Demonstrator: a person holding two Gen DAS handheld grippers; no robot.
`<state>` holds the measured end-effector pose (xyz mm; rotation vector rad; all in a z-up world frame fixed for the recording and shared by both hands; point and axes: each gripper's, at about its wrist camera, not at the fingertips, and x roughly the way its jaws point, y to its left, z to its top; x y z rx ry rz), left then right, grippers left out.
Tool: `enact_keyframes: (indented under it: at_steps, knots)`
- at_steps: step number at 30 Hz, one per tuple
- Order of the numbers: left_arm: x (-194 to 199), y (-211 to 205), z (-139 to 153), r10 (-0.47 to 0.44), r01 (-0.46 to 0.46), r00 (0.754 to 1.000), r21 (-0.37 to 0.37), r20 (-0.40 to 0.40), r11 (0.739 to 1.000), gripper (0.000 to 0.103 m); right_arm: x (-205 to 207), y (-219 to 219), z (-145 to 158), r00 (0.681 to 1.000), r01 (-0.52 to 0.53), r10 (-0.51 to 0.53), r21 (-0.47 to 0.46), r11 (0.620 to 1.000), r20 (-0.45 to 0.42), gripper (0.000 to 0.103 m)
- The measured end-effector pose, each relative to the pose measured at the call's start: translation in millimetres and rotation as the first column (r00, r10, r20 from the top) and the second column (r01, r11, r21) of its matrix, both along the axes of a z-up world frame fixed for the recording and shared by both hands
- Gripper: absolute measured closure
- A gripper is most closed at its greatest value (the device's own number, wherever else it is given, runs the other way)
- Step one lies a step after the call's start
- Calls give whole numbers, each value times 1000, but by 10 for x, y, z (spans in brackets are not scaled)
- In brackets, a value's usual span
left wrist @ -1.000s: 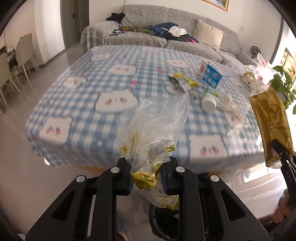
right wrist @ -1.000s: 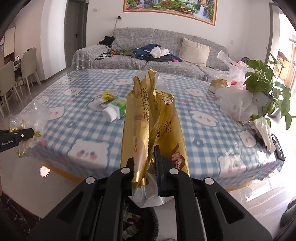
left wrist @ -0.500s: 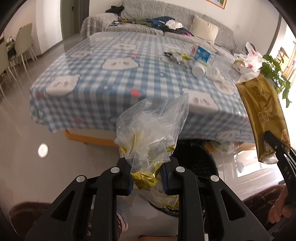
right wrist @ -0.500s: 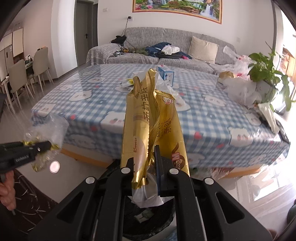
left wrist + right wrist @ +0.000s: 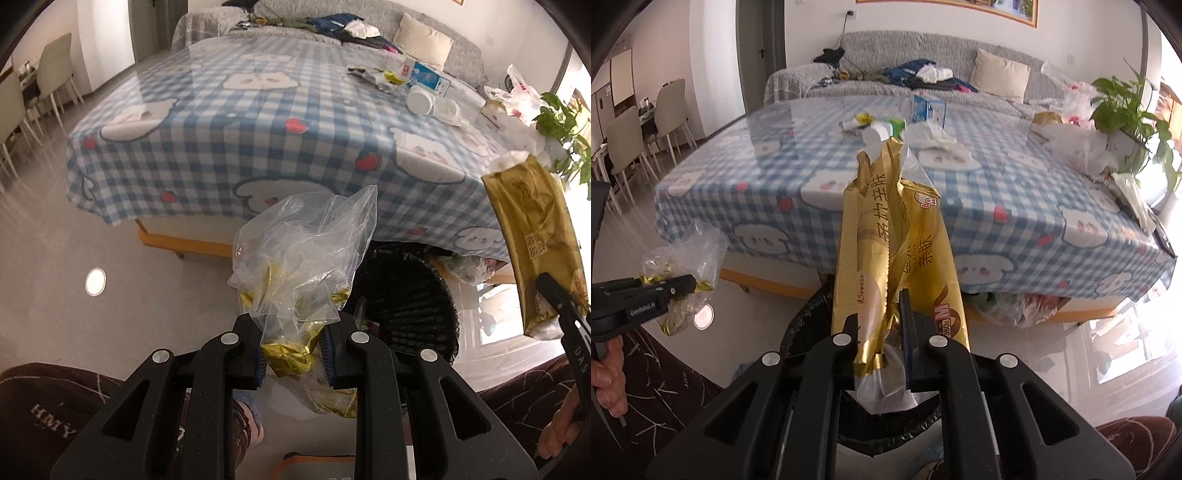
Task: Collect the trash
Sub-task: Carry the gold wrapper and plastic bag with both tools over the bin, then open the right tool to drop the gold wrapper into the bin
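Trash is in both grips at once. The long gold foil snack wrapper stands nearly upright along the fingers of the right gripper, its long axis pointing away from the handle and its torn clear end hanging below the jaws, which are pinched together on its lower part. The crumpled clear plastic bag with gold foil scraps inside is clamped the same way in the left gripper, jaws closed on its bunched neck with a foil wad squeezed between them.

What the coming move turns on is the black mesh waste bin lined with a dark bag. It sits on the floor just in front of the table edge, below and slightly right of the left gripper's bag; from the right wrist view its dark rim lies almost directly under the wrapper. The right hand looks the nearer and better lined up, so I'd judge a simple opening there would drop the wrapper in, while the left bag needs to shift rightward over the opening first.

Behind, the blue-and-white checked tablecloth with bear faces holds more litter, including a blue-and-white carton and a white plastic bottle.
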<state>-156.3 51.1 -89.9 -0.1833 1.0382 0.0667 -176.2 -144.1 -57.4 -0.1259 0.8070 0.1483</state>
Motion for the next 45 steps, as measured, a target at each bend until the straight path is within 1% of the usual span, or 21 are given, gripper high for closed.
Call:
enact_keyframes:
  at_steps: [7, 15, 19, 28, 34, 35, 38, 40, 42, 43, 45]
  knots:
    - [76, -16, -198, 5, -4, 1000, 28, -26, 1000, 81, 79, 53, -291, 998, -3, 1, -27, 1000, -63, 94]
    - [155, 5, -419, 20, -19, 997, 12, -71, 1000, 81, 146, 88, -581, 992, -8, 3, -38, 999, -127, 94]
    - [198, 15, -530, 28, -26, 995, 21, -91, 999, 81, 184, 132, -738, 986, -15, 7, -48, 999, -164, 94]
    - [284, 63, -754, 44, -39, 991, 42, -127, 998, 81, 306, 171, -992, 975, -3, -5, -39, 999, -223, 94]
    - [289, 54, -781, 44, -39, 990, 39, -132, 998, 81, 360, 228, -1098, 969, -9, -1, -39, 999, -246, 93]
    - [287, 48, -773, 42, -37, 991, 41, -130, 999, 81, 366, 238, -1099, 970, -12, 3, -36, 999, -245, 92]
    - [291, 47, -778, 40, -35, 990, 41, -132, 999, 80, 371, 245, -1075, 972, -8, -1, -35, 999, -233, 79]
    - [296, 47, -783, 39, -34, 990, 42, -134, 999, 80, 373, 237, -1060, 974, 1, -8, -31, 1000, -228, 77]
    - [300, 45, -787, 36, -30, 991, 45, -133, 999, 80, 380, 228, -1042, 974, 8, -14, -26, 1000, -226, 63]
    - [301, 38, -789, 36, -30, 990, 46, -133, 998, 80, 383, 218, -1031, 975, 15, -20, -24, 1000, -221, 61]
    - [300, 24, -793, 35, -30, 990, 45, -133, 999, 80, 394, 202, -1007, 976, 25, -27, -16, 1000, -214, 47]
